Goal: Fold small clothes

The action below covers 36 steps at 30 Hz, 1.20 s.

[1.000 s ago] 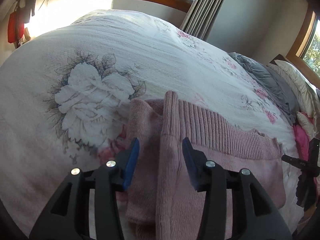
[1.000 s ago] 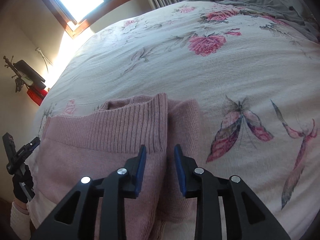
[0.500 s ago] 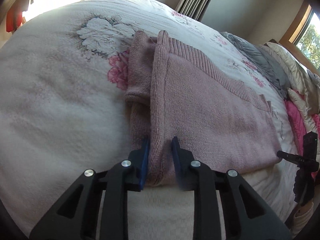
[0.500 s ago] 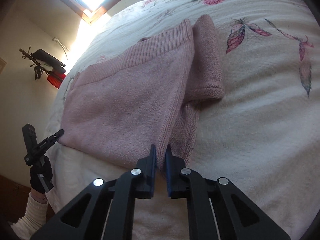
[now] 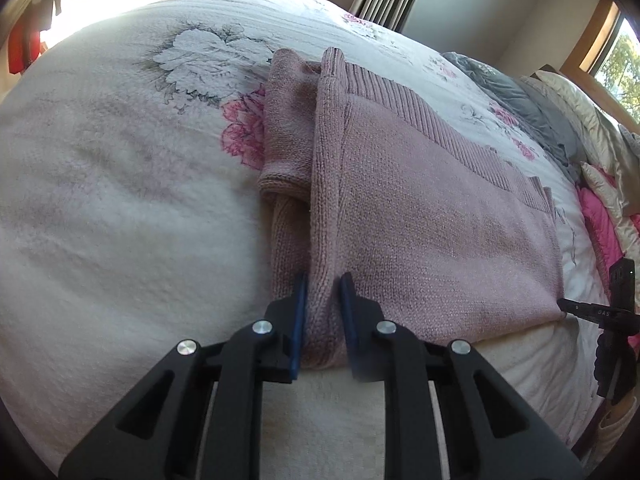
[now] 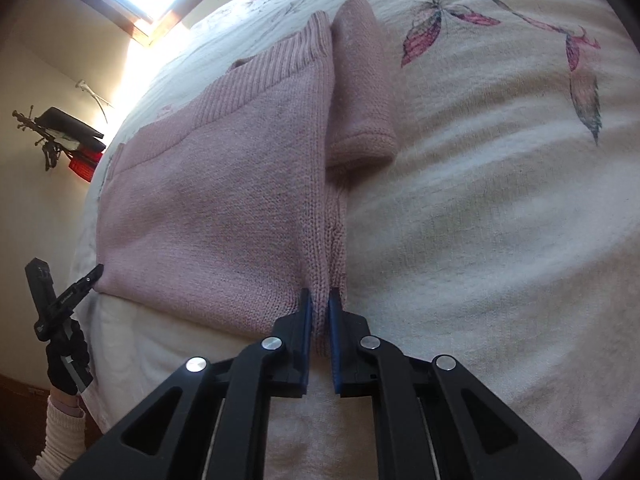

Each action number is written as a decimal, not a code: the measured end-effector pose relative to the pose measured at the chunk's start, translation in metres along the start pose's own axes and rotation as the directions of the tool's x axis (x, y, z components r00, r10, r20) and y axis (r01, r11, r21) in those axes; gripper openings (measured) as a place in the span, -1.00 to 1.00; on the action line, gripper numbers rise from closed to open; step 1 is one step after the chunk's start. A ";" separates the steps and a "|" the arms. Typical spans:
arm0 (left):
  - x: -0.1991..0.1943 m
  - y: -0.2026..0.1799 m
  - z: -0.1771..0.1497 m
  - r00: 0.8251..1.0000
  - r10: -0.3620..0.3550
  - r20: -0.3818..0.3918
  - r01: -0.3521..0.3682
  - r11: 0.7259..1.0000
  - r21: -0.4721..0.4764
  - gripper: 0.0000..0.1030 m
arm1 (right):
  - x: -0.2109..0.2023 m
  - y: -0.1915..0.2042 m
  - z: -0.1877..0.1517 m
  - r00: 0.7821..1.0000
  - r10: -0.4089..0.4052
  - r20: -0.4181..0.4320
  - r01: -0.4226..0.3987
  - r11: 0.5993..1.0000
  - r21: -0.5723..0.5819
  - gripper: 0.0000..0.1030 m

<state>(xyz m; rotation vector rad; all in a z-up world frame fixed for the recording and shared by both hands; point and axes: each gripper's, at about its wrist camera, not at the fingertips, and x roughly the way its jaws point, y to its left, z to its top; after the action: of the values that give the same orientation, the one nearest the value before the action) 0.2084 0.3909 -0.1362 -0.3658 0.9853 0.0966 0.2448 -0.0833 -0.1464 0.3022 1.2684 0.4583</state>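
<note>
A pink knit sweater (image 5: 420,208) lies folded flat on a floral bedspread (image 5: 120,200), ribbed hem at the far side. One sleeve (image 5: 286,128) is tucked along its left edge. My left gripper (image 5: 323,312) is shut on the sweater's near left corner, knit bunched between the blue pads. In the right wrist view the sweater (image 6: 224,200) fills the left half, and my right gripper (image 6: 319,316) is shut on its near right corner beside the other sleeve (image 6: 360,92). Each gripper shows small at the other view's edge: the right one (image 5: 592,312), the left one (image 6: 68,296) in a gloved hand.
Grey clothing (image 5: 520,96), pale pillows (image 5: 580,108) and a bright pink item (image 5: 600,224) pile up at the bed's right side. The bedspread (image 6: 500,200) stretches right of the sweater. A black and red object (image 6: 84,164) hangs on the wall by the window.
Both grippers drew back from over the sweater's far hem to its near edge and went from open to shut on the near corners. Little differs over the last half second.
</note>
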 end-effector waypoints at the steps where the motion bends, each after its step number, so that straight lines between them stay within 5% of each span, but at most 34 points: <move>1: 0.000 0.000 0.000 1.000 0.000 0.001 0.000 1.000 -0.001 -0.66 | 0.002 0.001 0.000 1.000 -0.003 0.000 0.003 1.000 0.001 -0.87; 7: -0.002 -0.002 0.001 1.000 0.007 -0.003 -0.007 1.000 -0.015 -0.63 | 0.000 0.005 0.000 1.000 -0.022 -0.003 0.022 1.000 -0.021 -0.80; 11: -0.025 -0.018 0.008 0.997 0.056 0.056 -0.057 0.998 0.014 -0.60 | -0.019 0.008 0.000 1.000 0.007 0.020 -0.007 1.000 -0.010 -0.04; 15: -0.041 -0.051 0.026 0.994 -0.015 0.110 0.009 0.998 0.056 -0.42 | -0.036 0.003 0.013 0.995 0.081 0.056 -0.082 0.996 0.029 0.00; 24: 0.028 -0.135 0.050 0.996 -0.085 0.010 0.083 0.989 0.126 -0.38 | -0.002 -0.024 0.041 0.989 0.145 0.001 -0.143 0.978 0.150 0.00; 36: 0.090 -0.141 0.053 0.992 -0.105 -0.072 0.111 0.990 0.090 -0.37 | 0.033 -0.053 0.052 0.946 0.319 0.057 -0.322 0.907 0.272 -0.20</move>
<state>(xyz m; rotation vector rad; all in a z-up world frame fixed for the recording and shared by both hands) 0.3348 0.2694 -0.1485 -0.3374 1.0306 -0.0604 0.3107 -0.1120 -0.1839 0.7594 1.2770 0.5567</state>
